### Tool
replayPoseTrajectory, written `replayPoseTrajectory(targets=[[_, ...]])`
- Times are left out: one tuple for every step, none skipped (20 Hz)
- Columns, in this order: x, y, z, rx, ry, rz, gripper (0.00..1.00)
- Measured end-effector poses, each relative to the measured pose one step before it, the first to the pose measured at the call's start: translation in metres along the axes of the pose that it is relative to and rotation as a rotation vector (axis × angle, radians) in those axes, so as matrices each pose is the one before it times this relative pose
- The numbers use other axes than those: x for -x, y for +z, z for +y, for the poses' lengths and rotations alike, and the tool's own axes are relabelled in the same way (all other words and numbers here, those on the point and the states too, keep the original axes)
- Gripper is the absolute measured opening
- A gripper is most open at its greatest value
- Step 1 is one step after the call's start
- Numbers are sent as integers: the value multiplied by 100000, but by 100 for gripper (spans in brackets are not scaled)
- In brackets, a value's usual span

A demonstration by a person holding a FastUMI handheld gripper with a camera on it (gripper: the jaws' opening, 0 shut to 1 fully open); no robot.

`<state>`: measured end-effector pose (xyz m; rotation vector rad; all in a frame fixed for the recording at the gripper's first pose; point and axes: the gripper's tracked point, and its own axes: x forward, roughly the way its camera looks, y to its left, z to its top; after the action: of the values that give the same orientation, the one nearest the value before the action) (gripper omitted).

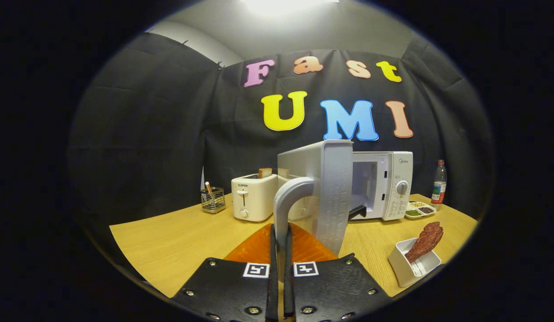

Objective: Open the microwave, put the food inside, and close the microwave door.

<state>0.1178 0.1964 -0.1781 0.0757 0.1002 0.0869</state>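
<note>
Gripper view had your fingers (280, 250) pinched on the microwave door (323, 192) handle (288, 201), door swung open. Food (425, 241) sat in a tray (413, 268) right of the door; looked stiff and light, grab mid-piece.

Legible text, gripper view: toaster (253, 197) front carries the brand "SUPOR", small dark print near its top edge. Microwave (384, 185) control panel has a small brand mark at its upper corner, too small to read with confidence. Fine print around the microwave dial (402, 188) and embossed lines on the inner face of the open door (330, 192): not legible. Bottle (439, 183) label: unreadable. Each gripper (281, 250) finger bears one square black-and-white fiducial marker (256, 270); the fingers are closed on the door handle (288, 201).
</note>
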Motion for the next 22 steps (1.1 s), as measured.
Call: replayPoseTrajectory(targets=[[-71, -137, 715, 113, -1244, -559, 5], [-20, -4, 532, 266, -1753, -392, 6], [-60, -12, 449, -149, -1610, -444, 5], [-28, 11, 423, -344, -1759, -480, 5], [-19, -49, 404, 34, -1671, -272, 5], [-52, -11, 487, 266, -1707, -37, 6], [31, 119, 405, -45, -1595, -128, 6], [-89, -192, 435, -344, -1162, 320, 5], [-1, 5, 398, -188, -945, 659, 5], [75, -12, 109, -32, -1257, 770, 6], [370, 66, 309, -337, 234, 475, 8], [437, 586, 586, -336, 1192, -2117, 9], [434, 919, 482, 1251, 1259, -3610, 19], [929, 1065, 285, 2619, 1761, -3717, 24], [547, 817, 799, 2245, 4238, -3124, 33], [444, 631, 630, 1324, 4569, -2017, 40], [664, 445, 272, 531, 3475, -1500, 51], [542, 245, -312, 132, 2433, -207, 54], [407, 220, -207, 89, 2840, 270, 59], [453, -5, -70, 16, 2838, 1019, 62], [437, -149, -350, 33, 2400, 1145, 63], [477, 148, -286, 624, 3296, 405, 65]])
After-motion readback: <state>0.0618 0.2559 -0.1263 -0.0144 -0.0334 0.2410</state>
